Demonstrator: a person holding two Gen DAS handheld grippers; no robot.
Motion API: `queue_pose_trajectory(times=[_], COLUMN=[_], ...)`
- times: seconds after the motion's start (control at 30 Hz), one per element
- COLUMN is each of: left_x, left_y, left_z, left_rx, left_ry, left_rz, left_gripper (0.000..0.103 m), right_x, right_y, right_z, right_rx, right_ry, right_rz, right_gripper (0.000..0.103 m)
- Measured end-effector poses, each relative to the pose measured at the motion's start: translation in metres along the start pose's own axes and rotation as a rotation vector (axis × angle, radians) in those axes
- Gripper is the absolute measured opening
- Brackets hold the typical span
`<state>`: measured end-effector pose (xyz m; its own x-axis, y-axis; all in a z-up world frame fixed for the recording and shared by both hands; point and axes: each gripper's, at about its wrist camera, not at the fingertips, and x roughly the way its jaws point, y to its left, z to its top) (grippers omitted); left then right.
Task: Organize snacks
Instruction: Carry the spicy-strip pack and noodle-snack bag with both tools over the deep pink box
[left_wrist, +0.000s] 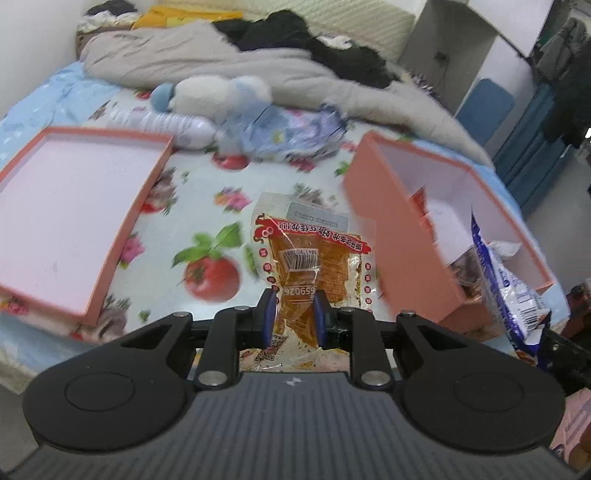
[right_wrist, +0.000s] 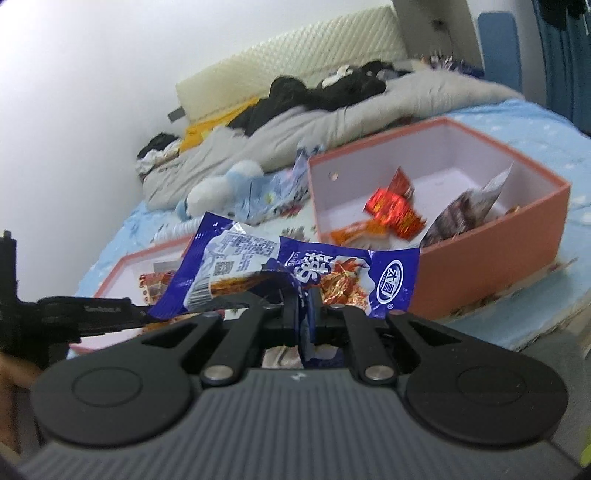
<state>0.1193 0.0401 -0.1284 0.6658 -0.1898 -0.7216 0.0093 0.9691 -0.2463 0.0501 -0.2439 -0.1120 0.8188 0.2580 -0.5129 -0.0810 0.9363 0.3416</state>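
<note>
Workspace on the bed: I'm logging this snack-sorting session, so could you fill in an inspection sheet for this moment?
Surface: bed with a fruit-print sheet; both boxes rest on it.
Job's things: orange snack packet held in the left gripper; blue snack packet held in the right gripper; deep pink box already holds several packets; shallow pink lid lies open side up.
Clutter: plush toy, white bottle, crumpled blue printed bag, grey duvet with dark clothes on it.
Grippers: each one's fingers closed on its packet.
Cables: nothing seen.
Surroundings: white wall, cream headboard, white shelving.
</note>
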Motion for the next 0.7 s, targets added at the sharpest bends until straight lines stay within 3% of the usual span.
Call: queue_pose_trajectory(times=[0.33,0.43,0.57,0.7], left_x=[0.017,0.029,0.052,0.092], left_y=[-0.075,-0.101,-0.134,-0.155], left_z=[0.076,0.099,0.131,0.157], left_rx=[0.109,0.129,0.163,0.16], left_ry=[-0.09,-0.083,-0.065,0.006], left_rz=[-0.12,-0.186,-0.207,-0.227], left_gripper=[0.025,0.025,0.025,0.025], right_x=[0.016,0.03,0.056,0.088], right_y=[-0.034,-0.046,-0.06,-0.075], right_z=[0.067,0.085,0.105,0.123], right_rx=[-0.036,-0.02,-0.013,-0.038], right_ry=[-0.105,-0.105,-0.075,-0.035], right_rz=[-0.116,-0.121,-0.145,-0.196], right_gripper=[0.008,0.008,0.008,0.008])
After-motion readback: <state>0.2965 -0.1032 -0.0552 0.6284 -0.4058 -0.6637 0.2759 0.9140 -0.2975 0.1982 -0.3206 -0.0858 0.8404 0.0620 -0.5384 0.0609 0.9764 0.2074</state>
